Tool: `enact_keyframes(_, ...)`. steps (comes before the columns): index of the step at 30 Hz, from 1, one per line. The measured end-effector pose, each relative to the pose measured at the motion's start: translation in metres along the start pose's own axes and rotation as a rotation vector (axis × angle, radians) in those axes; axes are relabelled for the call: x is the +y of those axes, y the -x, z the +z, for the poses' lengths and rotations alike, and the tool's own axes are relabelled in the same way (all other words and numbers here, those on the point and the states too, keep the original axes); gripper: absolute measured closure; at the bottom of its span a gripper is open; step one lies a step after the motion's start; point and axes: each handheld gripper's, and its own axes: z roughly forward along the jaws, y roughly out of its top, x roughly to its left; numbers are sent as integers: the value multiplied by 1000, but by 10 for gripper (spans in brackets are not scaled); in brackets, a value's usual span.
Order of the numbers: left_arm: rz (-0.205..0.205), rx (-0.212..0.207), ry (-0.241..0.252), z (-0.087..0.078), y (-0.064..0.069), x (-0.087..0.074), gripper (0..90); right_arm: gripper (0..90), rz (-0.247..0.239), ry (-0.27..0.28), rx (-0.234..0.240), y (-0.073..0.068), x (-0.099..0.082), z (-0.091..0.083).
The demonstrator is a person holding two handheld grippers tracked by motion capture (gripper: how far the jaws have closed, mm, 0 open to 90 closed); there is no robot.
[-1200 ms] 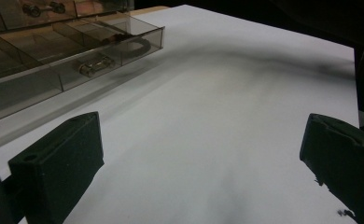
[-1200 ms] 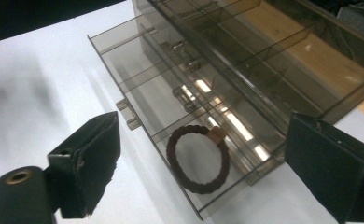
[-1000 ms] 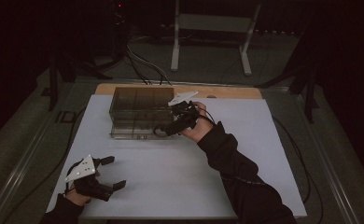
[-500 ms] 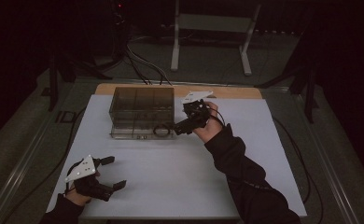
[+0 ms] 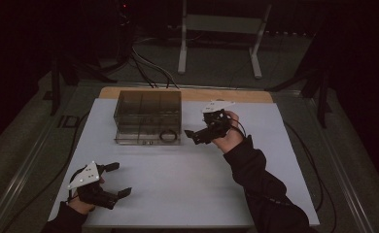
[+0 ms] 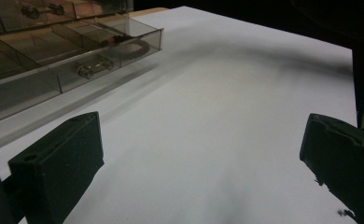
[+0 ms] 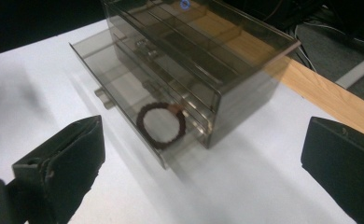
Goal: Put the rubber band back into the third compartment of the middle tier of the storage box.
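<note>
Smoked-acrylic drawer (image 7: 138, 116) stands open, bracelet (image 7: 161, 125) inside; right claw (image 5: 197, 135) has withdrawn, jaws wide and empty (placement looks complete). Left claw (image 5: 115, 179) rests open, empty.

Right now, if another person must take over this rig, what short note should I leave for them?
Left gripper: open, holds nothing, low over the white table, near its front left corner.
Right gripper: open, holds nothing, just right of the clear drawer box.
Bottom drawer: pulled out; the dark bracelet lies in its right end.
Done: bracelet is in the drawer.
Left: probably push the drawer shut.
</note>
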Motion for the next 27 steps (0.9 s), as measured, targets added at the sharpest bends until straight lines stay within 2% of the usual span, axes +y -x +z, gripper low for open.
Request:
enact_keyframes(6, 0, 0, 4, 0, 0, 0, 2, 0, 18, 0, -12, 4, -18, -5)
enact_keyframes(9, 1, -1, 3, 0, 0, 0, 2, 0, 19, 0, -16, 4, -21, -6)
enact_keyframes(10, 1, 0, 3, 0, 0, 0, 2, 0, 29, 1, -16, 5, -30, -8)
enact_keyframes(27, 1, 1, -2, 1, 0, -1, 2, 0, 70, 8, -10, 2, -82, -16)
